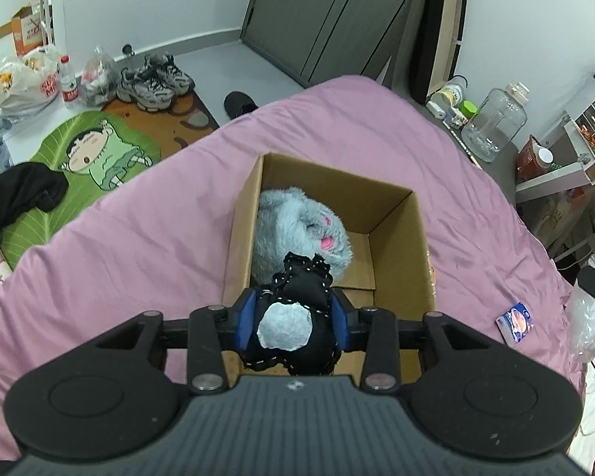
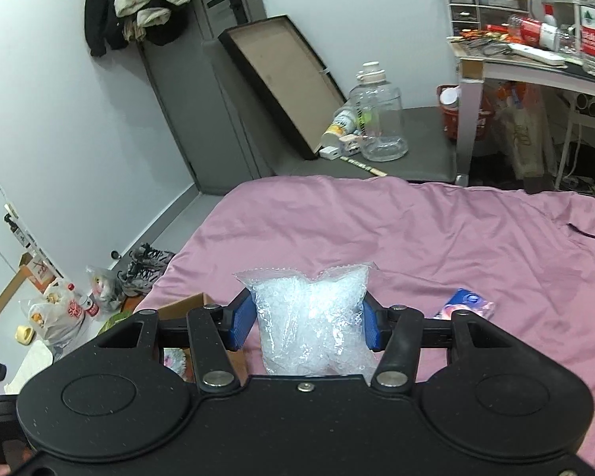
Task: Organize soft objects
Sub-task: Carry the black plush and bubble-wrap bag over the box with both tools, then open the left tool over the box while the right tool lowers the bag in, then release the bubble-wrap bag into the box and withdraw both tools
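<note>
My left gripper [image 1: 293, 319] is clenched on a black stitched plush [image 1: 297, 309], held over the near wall of the cardboard box [image 1: 400, 246] so it can drop beside the grey furry toy [image 1: 297, 230] ahead of my fingers. My right gripper [image 2: 307, 319] pinches a clear bag of pellets [image 2: 309, 317], apparently lifted above the pink bedsheet [image 2: 456, 230], waiting its turn
</note>
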A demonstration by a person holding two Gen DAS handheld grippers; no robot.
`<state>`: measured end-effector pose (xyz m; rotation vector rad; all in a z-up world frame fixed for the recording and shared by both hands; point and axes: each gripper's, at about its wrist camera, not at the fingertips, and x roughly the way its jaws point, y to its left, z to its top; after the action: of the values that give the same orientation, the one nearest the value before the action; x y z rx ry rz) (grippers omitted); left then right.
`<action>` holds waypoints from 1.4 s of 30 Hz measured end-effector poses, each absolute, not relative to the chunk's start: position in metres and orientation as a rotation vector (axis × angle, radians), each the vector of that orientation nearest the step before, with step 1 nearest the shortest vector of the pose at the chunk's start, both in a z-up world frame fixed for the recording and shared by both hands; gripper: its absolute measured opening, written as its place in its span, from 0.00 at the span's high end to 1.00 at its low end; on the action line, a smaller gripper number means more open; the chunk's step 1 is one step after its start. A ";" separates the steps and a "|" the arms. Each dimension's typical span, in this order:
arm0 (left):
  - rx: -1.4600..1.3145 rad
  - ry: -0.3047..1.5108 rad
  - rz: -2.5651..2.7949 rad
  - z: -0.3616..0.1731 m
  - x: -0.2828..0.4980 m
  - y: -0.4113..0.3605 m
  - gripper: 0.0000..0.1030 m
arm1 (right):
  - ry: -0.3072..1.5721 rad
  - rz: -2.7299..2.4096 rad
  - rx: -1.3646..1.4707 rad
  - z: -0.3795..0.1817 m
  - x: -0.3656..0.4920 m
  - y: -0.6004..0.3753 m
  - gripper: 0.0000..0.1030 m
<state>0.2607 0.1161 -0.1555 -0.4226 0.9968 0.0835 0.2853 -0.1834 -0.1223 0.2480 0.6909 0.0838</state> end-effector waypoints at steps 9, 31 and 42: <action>-0.422 1.011 0.103 -0.173 0.272 0.122 0.54 | 0.697 0.171 0.239 -0.139 0.298 -0.139 0.50; -0.459 1.057 0.089 -0.171 0.274 0.130 0.39 | 0.718 0.307 0.240 -0.159 0.325 -0.085 0.49; -0.428 1.036 0.117 -0.154 0.264 0.129 0.39 | 0.696 0.309 0.256 -0.151 0.318 -0.089 0.32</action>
<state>0.2644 0.1293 -0.1542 -0.4276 1.0356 0.1169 0.3178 -0.0892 -0.1506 0.2563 0.6958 0.3095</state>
